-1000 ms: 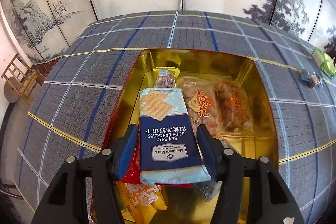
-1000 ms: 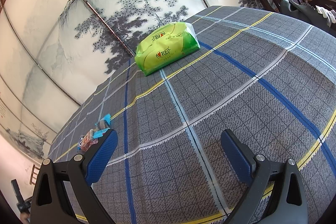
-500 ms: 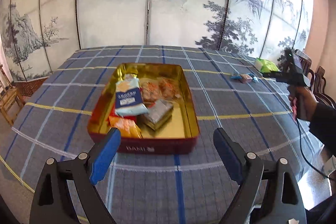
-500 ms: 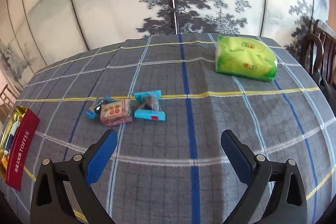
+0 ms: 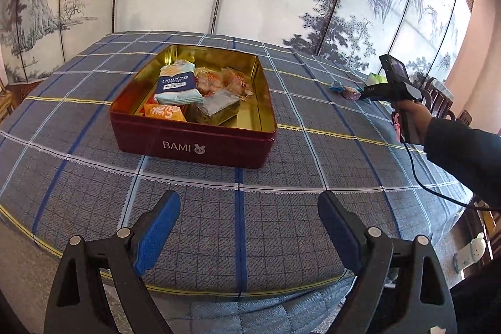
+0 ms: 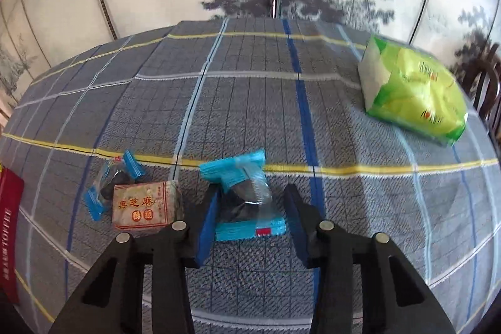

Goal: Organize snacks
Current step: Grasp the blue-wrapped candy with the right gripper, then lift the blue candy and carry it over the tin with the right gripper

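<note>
A red BAMI tin (image 5: 194,146) with a gold inside stands on the checked tablecloth and holds several snack packs, with a blue soda-cracker pack (image 5: 177,85) on top. My left gripper (image 5: 247,224) is open and empty, well back from the tin. My right gripper (image 6: 252,208) is partly open, its fingers on either side of a blue-ended wrapped dark snack (image 6: 245,197) lying on the cloth. A tan boxed sesame snack (image 6: 145,205) and a second blue-ended candy (image 6: 112,180) lie just left of it.
A green tissue pack (image 6: 410,89) lies at the right back of the table. The tin's red side (image 6: 9,227) shows at the left edge of the right wrist view. Painted screen panels stand behind the table. Dark chairs (image 5: 438,96) stand at the right.
My left gripper let go of the cracker pack in the tin and drew back. My right gripper swung to the loose snacks, came down over the blue-ended one and narrowed.
</note>
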Demonstrator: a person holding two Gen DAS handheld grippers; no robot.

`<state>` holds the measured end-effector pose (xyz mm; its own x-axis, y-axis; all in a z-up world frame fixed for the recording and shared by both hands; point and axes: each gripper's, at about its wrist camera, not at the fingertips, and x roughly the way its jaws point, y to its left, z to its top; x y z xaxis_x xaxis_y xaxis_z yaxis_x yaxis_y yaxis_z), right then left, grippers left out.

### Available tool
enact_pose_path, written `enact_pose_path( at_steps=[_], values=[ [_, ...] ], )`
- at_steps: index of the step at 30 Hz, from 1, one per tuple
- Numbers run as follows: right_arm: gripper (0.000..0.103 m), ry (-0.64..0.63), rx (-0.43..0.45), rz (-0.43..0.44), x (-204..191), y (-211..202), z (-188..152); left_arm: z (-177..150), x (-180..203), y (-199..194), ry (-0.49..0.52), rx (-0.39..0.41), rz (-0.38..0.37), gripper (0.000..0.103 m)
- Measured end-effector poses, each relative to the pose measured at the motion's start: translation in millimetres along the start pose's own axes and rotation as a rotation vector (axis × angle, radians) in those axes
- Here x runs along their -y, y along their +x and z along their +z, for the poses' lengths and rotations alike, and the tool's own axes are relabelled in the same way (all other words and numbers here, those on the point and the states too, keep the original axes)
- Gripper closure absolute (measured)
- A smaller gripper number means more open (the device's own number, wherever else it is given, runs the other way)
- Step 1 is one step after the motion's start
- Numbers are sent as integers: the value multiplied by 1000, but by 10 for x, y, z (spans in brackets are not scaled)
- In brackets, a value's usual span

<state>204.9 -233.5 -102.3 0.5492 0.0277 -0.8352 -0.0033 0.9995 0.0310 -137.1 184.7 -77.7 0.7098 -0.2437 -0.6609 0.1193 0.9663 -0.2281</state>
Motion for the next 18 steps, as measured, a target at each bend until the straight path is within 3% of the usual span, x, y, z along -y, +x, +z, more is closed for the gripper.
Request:
enact_pose_path(
  at_steps=[8, 18],
  values=[
    [70, -20, 42, -97, -3, -129, -31, -6, 148, -144, 41, 39, 4, 17],
    [71, 1, 160, -239, 120, -947, 110, -262, 302, -362, 43, 42, -24, 17]
  ],
)
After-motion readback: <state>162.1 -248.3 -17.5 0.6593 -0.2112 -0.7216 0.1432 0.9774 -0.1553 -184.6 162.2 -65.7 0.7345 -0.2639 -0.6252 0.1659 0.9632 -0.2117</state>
